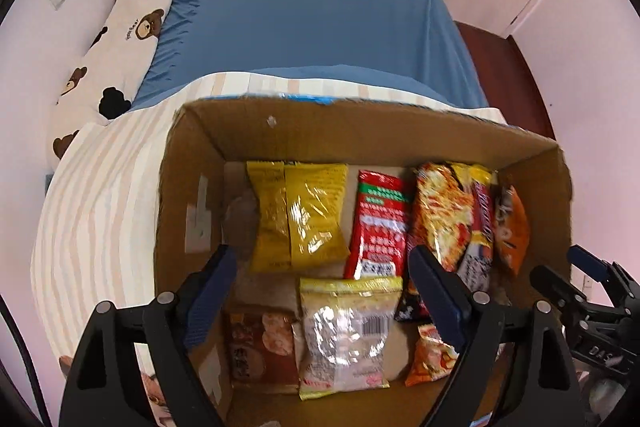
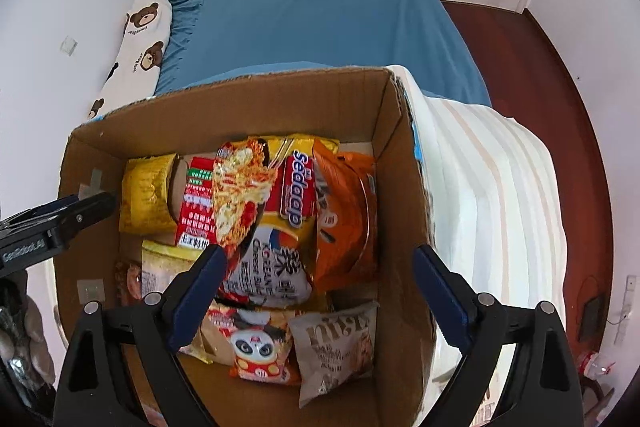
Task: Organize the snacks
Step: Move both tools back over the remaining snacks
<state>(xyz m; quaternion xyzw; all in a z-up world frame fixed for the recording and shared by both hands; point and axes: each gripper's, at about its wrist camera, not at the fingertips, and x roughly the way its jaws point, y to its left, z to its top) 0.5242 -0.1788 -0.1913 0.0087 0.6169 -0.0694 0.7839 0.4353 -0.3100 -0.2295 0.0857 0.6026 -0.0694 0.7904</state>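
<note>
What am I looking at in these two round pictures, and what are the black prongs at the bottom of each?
No robot here: a person carries a two-finger gripper in each hand, and each has a wide-angle camera looking along its fingers. The prongs with blue pads are those fingers.

One picture comes from the left gripper, the other from the right gripper. Both point down into an open cardboard box that sits on a striped blanket on a bed with a blue sheet.

The box holds snack packets: a yellow bag, a red packet, a Sedaap noodle pack, an orange bag, a panda-print packet and a clear packet with a barcode.

Both grippers are open and hold nothing; packets lie beneath the gaps between their fingers, not gripped.
</note>
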